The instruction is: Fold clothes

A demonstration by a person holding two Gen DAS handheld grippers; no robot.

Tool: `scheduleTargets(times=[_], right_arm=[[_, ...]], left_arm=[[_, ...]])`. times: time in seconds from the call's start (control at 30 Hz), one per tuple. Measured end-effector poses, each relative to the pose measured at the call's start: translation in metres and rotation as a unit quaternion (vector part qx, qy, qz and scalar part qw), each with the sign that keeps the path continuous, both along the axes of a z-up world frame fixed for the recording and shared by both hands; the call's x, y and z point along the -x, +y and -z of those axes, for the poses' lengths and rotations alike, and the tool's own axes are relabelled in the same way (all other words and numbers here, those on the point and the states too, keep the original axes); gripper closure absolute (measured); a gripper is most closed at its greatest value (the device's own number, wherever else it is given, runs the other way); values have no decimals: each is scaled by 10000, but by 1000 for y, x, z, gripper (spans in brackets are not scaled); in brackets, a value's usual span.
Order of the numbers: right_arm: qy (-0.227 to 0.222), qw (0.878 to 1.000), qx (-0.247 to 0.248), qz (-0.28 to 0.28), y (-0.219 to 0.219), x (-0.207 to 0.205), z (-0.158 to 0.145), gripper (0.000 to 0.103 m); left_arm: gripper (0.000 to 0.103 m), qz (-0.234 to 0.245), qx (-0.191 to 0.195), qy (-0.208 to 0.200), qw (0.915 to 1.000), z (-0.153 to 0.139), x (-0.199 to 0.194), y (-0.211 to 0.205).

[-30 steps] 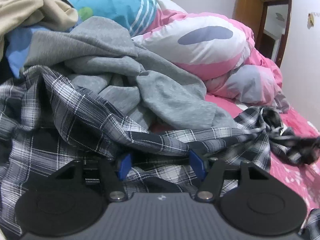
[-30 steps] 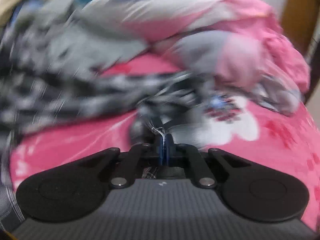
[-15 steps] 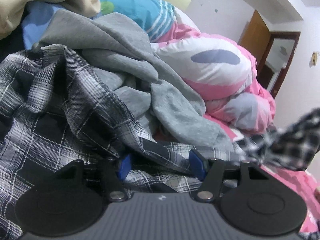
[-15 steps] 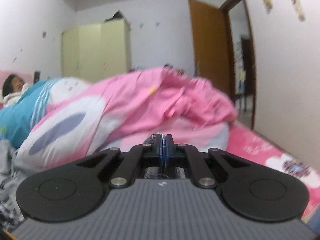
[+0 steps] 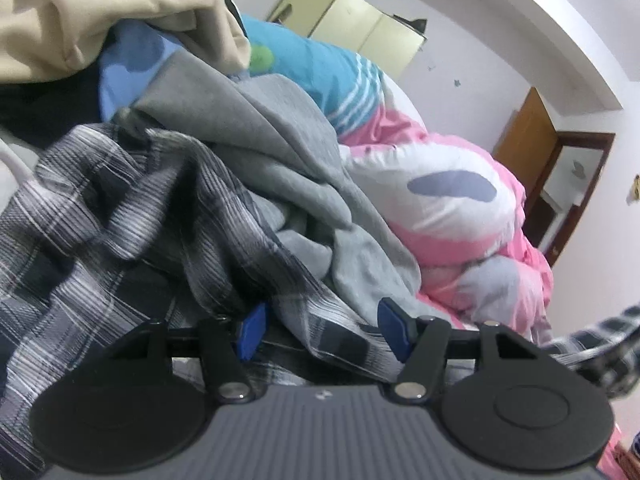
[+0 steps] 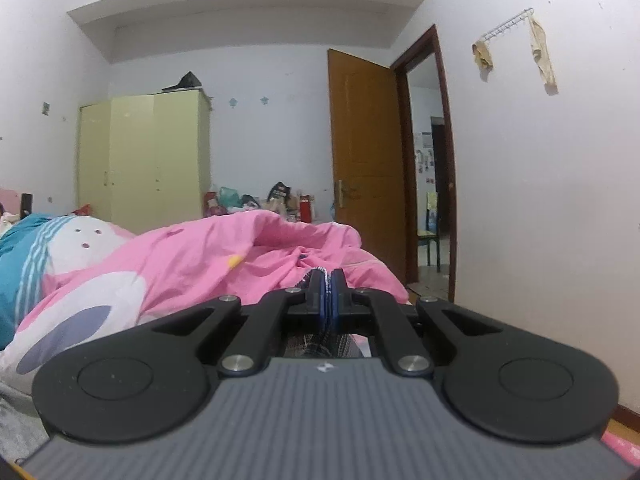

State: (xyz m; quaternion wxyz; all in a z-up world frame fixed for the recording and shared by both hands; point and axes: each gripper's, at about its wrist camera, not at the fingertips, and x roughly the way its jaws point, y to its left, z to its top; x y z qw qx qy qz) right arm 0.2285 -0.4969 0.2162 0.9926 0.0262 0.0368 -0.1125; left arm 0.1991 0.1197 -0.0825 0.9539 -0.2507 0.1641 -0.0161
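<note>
The plaid shirt [image 5: 120, 216], black, grey and white, is draped over the pile of laundry on the bed, and a fold of it runs between the blue pads of the left gripper [image 5: 320, 330]. The jaws of that gripper are set fairly wide apart; whether the pads press on the cloth cannot be told. A far end of the shirt is seen lifted at the right edge of the left wrist view. In the right wrist view a strip of the same checked cloth is pinched between the fully closed fingers of the right gripper [image 6: 327, 294], which is pointed level across the room.

A grey sweatshirt [image 5: 272, 152] is heaped just behind the shirt, touching it, and a beige garment [image 5: 100, 20] is piled above both. A pink, white and blue quilt [image 5: 452, 200] is bunched up beside the clothes.

No readable writing or brand is seen; only a small pale mark is stamped on each gripper body. A pale green wardrobe [image 6: 148, 160] is shown with its doors shut and a dark item lying on top. A brown door [image 6: 366, 152] is held open, and two pale cloths are hung from a hook rail [image 6: 508, 24] on the wall.
</note>
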Motion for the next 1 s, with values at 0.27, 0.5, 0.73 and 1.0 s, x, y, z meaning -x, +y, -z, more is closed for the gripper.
scheduleTargets(times=[0.27, 0.5, 0.73, 1.0], right_arm=[[1958, 9755, -539, 850, -52, -138, 98, 99], [2831, 9475, -361, 1440, -42, -180, 193, 68], [2375, 9689, 126, -681, 62, -140, 155, 68], [2164, 8549, 1516, -4465, 310, -62, 184, 70]], left_arm=[[41, -132, 75, -39, 9999, 3, -2, 4], [41, -138, 150, -93, 9998, 3, 0, 6], [36, -56, 128, -320, 9994, -12, 13, 6], [35, -56, -520, -130, 9985, -55, 28, 24]])
